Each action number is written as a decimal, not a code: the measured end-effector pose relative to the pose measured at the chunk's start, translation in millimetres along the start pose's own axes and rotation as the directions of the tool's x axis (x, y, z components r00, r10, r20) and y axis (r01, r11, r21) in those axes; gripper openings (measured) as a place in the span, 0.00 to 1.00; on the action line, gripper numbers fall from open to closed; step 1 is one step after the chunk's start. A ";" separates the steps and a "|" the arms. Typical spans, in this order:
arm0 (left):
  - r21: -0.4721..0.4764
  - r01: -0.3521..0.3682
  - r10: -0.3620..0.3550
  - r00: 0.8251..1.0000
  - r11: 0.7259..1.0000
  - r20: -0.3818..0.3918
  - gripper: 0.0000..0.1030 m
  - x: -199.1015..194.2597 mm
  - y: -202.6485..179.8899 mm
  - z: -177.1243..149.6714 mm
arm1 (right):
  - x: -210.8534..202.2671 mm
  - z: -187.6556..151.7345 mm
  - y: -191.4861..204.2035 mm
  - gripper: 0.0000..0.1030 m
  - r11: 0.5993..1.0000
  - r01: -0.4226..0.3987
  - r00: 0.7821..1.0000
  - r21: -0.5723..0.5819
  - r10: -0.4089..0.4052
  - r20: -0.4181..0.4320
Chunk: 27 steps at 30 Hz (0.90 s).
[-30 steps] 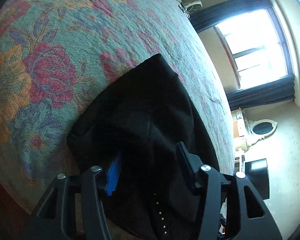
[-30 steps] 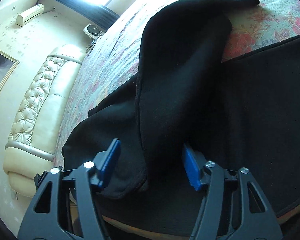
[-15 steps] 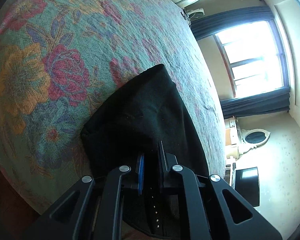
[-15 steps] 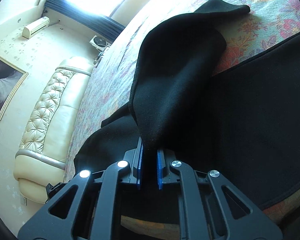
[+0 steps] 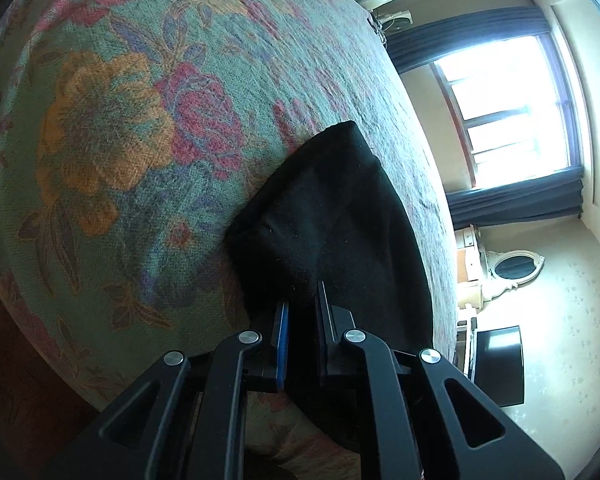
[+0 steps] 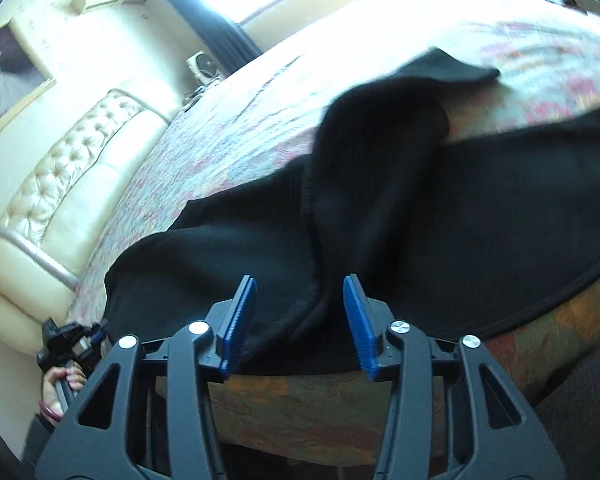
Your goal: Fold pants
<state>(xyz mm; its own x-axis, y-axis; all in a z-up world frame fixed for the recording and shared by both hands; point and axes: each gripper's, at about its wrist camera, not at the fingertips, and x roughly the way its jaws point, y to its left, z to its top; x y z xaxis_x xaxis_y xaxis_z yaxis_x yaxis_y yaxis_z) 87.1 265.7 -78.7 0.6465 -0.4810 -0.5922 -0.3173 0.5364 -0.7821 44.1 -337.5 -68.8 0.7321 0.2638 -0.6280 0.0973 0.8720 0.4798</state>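
Left wrist view: the left gripper (image 5: 300,312) has its two fingers drawn close, with only a narrow gap between them, and black cloth of the pants (image 5: 332,216) fills that gap, so it is clamped on the fabric. From the fingertips the pants run forward as a dark folded wedge, ending in a rounded corner on the floral bedspread (image 5: 112,128). The cloth lies near the bed's edge, with part of it hanging past the fingers toward the bottom of the picture. Beyond the bed stand a bright window (image 5: 512,112) with dark curtains (image 5: 516,204), an oval mirror (image 5: 514,268) on a pale dresser, and a black screen (image 5: 500,364) low on the wall.

Right wrist view: the right gripper (image 6: 300,316) has its blue-padded fingers spread wide apart. A hemmed fold of the pants (image 6: 380,184) drapes down between them, nearer the right-hand pad, but neither pad is pressing it. The garment spreads broadly across the bedspread (image 6: 236,136), one leg lying over the other and tapering to a point far back. A cream tufted headboard (image 6: 60,184) stands to the left. A hand (image 6: 60,384) holding a dark device shows at the lower left.
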 end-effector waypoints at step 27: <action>0.259 -0.068 0.055 0.997 0.964 0.058 0.16 -56.4 -41.6 -40.1 | -15.8 109.3 -182.2 0.75 0.772 -0.216 0.975 0.597 0.140 0.172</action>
<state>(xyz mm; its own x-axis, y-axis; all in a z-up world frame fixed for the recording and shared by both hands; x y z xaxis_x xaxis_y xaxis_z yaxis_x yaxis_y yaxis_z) 36.0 242.6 -20.5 0.6671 -0.4098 -0.6222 -0.1704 0.7291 -0.6629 88.5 -545.6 -79.3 0.8436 0.3081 -0.4399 0.3196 0.3702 0.8722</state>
